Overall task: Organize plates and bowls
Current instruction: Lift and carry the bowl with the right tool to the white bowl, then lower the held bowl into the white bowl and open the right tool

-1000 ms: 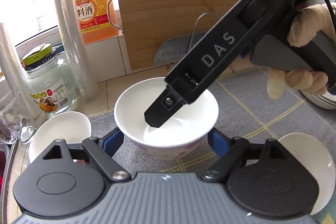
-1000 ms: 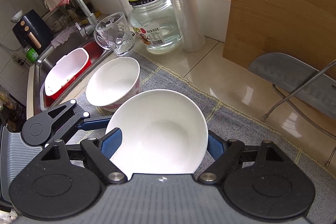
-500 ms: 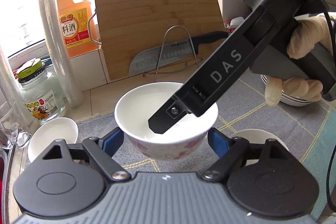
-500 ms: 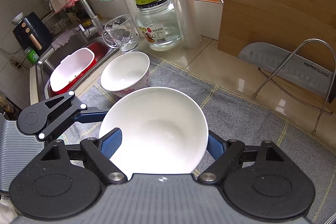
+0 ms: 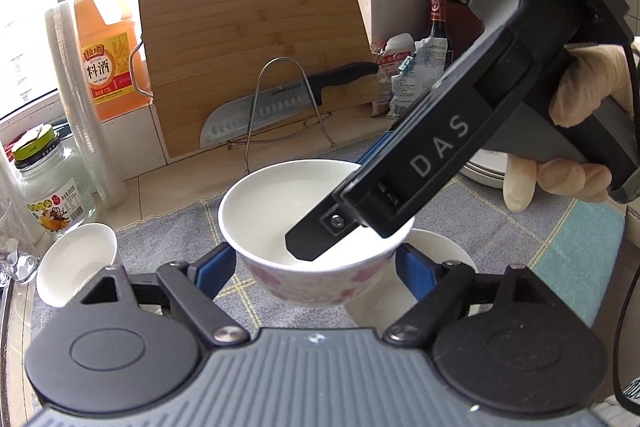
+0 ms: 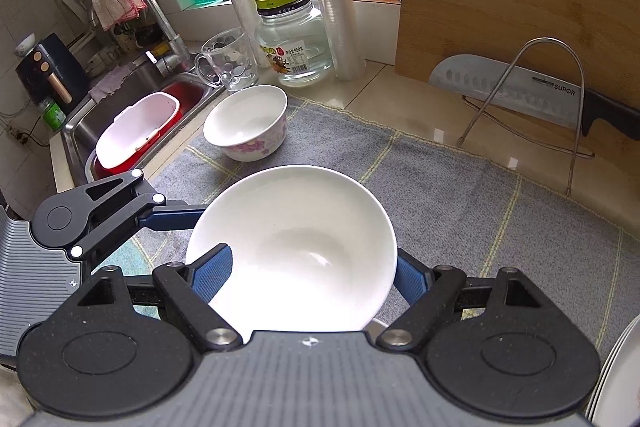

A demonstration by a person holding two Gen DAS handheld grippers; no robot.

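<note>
Both grippers have lifted and carried bowls rightwards across the grey mat [image 6: 460, 195]. Left gripper [image 5: 316, 263] pinches the flowered bowl [image 5: 312, 227]; right gripper [image 6: 312, 273] clamps the plain white bowl [image 6: 292, 247]. Likely heading for the plate stack [image 5: 484, 171].

Shiny tiled counter [image 6: 352, 95] with a grey cloth mat [image 6: 460, 195] spread over it. On the mat, a flowered bowl [image 6: 248, 127]. On bare tile, a glass jar [image 6: 294, 43], glass mug [image 6: 228, 63], wire rack [image 6: 532, 107].
</note>
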